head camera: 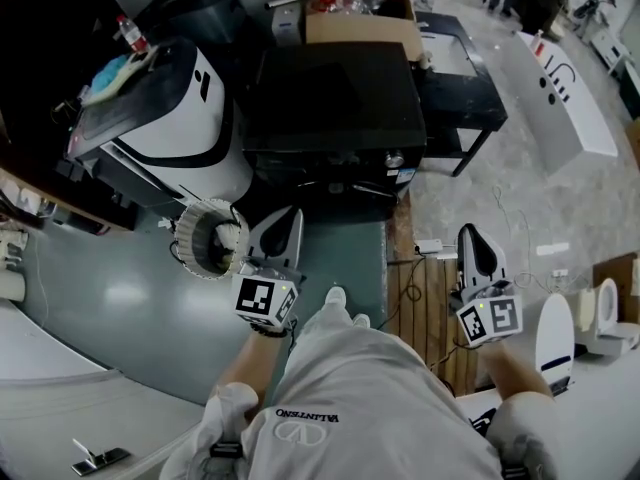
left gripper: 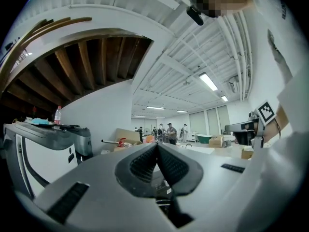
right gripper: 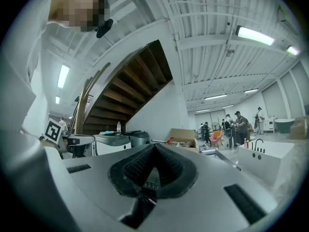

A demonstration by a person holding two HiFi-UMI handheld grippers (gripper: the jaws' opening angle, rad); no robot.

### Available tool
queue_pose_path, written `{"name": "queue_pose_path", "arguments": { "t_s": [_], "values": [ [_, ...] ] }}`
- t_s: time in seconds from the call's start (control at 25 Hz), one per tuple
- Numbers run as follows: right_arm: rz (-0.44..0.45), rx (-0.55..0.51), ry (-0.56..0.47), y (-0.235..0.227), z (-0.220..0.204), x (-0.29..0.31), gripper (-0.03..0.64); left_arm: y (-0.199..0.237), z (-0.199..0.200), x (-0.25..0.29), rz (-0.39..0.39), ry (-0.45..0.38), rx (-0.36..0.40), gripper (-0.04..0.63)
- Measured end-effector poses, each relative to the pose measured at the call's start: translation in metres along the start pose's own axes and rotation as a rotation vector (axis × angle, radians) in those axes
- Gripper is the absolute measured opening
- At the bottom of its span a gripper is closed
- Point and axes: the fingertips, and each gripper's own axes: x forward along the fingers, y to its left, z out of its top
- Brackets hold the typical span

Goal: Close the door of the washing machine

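A black boxy machine (head camera: pixel 335 103) with a knob (head camera: pixel 394 158) on its front panel stands straight ahead of me; I take it for the washing machine, and from above its door is hidden. My left gripper (head camera: pixel 290 214) points level toward its lower front, short of it, shut and empty. My right gripper (head camera: pixel 470 232) hangs to the right over the wooden strip, also shut with nothing held. In the left gripper view the pads (left gripper: pixel 145 163) meet in a line; in the right gripper view the pads (right gripper: pixel 169 166) are pressed together too.
A white-and-black appliance (head camera: pixel 170 108) with a bottle (head camera: pixel 128 33) on top stands at the left, a ribbed white ring (head camera: pixel 210 238) at its foot. A cardboard box (head camera: pixel 360 8) and black table (head camera: pixel 455 83) lie behind. Cables (head camera: pixel 430 248), a toilet (head camera: pixel 605 313); people (left gripper: pixel 169 132) far off.
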Motion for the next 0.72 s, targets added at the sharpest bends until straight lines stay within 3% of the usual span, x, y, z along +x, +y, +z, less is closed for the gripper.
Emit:
{"name": "queue_pose_path", "arguments": {
  "t_s": [0.72],
  "values": [
    [0.001, 0.020, 0.018, 0.0031, -0.0041, -0.0001, 0.011, -0.0032, -0.0057, 0.0016, 0.002, 0.008, -0.027, 0.003]
  ]
}}
